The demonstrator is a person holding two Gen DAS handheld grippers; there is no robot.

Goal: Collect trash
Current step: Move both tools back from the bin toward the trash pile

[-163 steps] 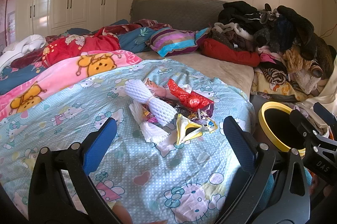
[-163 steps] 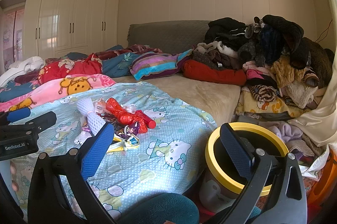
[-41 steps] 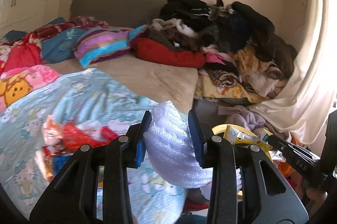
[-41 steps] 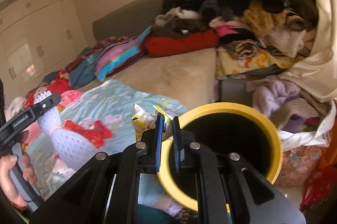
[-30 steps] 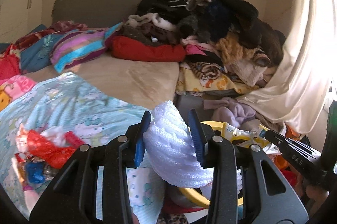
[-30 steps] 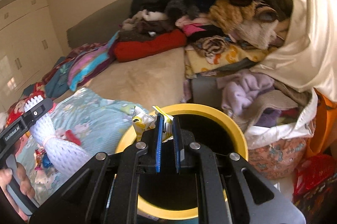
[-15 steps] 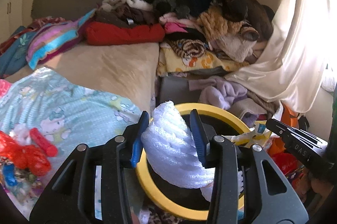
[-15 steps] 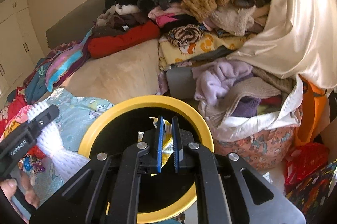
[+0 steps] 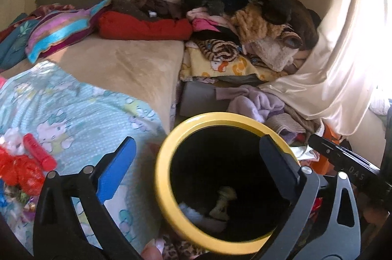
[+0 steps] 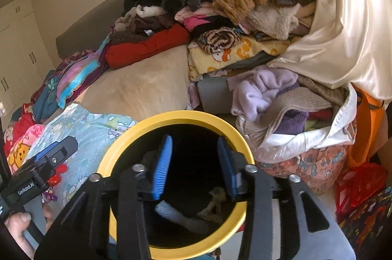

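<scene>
A yellow-rimmed black bin (image 9: 161, 186) stands beside the bed. At its bottom lie a white foam net (image 9: 193, 211) and a yellow wrapper (image 9: 225, 198). My left gripper (image 9: 196, 157) hangs over the bin's mouth, its jaws opening wide with nothing between them. In the right wrist view my right gripper (image 10: 194, 162) is also above the bin (image 10: 171, 118), jaws opening and empty, with the foam net (image 10: 181, 216) and wrapper (image 10: 215, 201) below. Red wrappers (image 9: 22, 167) remain on the blue blanket (image 9: 85, 108).
A heap of clothes (image 9: 220, 3) covers the far side of the bed. A cream curtain (image 10: 343, 15) hangs at the right above a bag of laundry (image 10: 306, 137). An orange bag (image 10: 365, 127) and a red bag (image 10: 360, 181) sit on the floor at right.
Both grippers moved over the bin and opened. The foam net left the left gripper and the yellow wrapper left the right one; both now lie in the bin.
</scene>
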